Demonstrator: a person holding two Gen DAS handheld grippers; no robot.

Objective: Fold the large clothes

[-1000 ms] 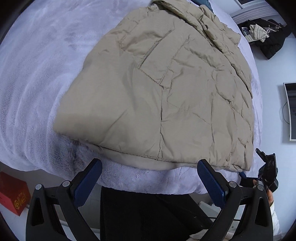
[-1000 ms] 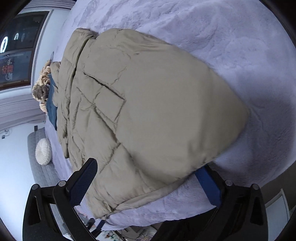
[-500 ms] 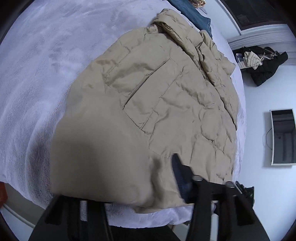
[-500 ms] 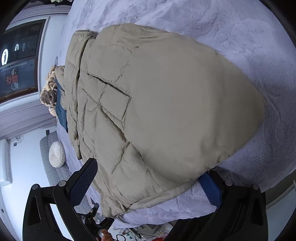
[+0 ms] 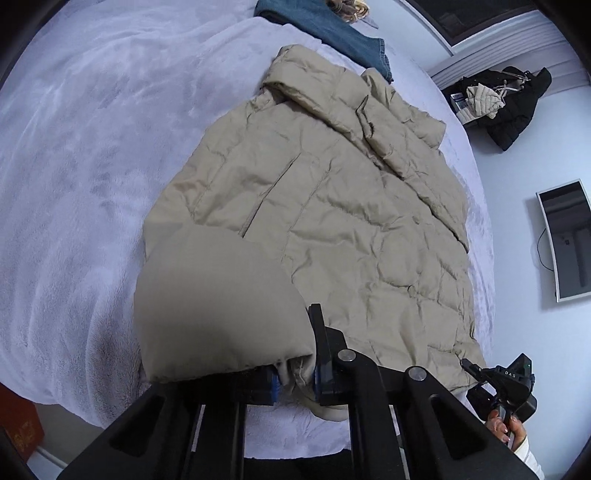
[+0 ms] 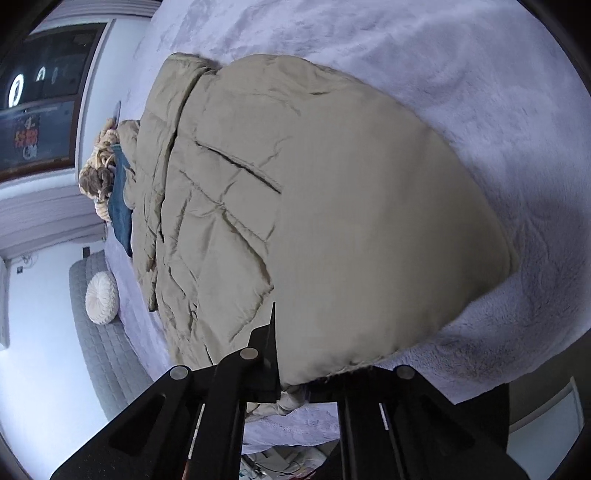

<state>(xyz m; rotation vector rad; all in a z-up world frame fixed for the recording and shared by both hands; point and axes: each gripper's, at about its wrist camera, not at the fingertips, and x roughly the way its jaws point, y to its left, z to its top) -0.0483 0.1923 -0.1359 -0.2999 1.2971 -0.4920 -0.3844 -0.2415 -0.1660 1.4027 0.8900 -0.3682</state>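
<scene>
On the bed (image 5: 74, 184), both claws pinch jacket (image 5: 351, 221) hem.

The left black two-finger gripper with blue pads (image 5: 294, 380) pointed steeply down, its jaws clamped on the hem of the beige quilted puffer jacket (image 5: 332, 229). The right black two-finger gripper (image 6: 291, 391) had just been closing and pinched the same hem. A hand (image 5: 508, 430) gripped its handle.

I see a bed (image 5: 74, 177) under a pale lilac plush blanket, with a beige quilted jacket (image 5: 332, 221) spread on it and folded jeans (image 5: 332, 33) beyond.
</scene>
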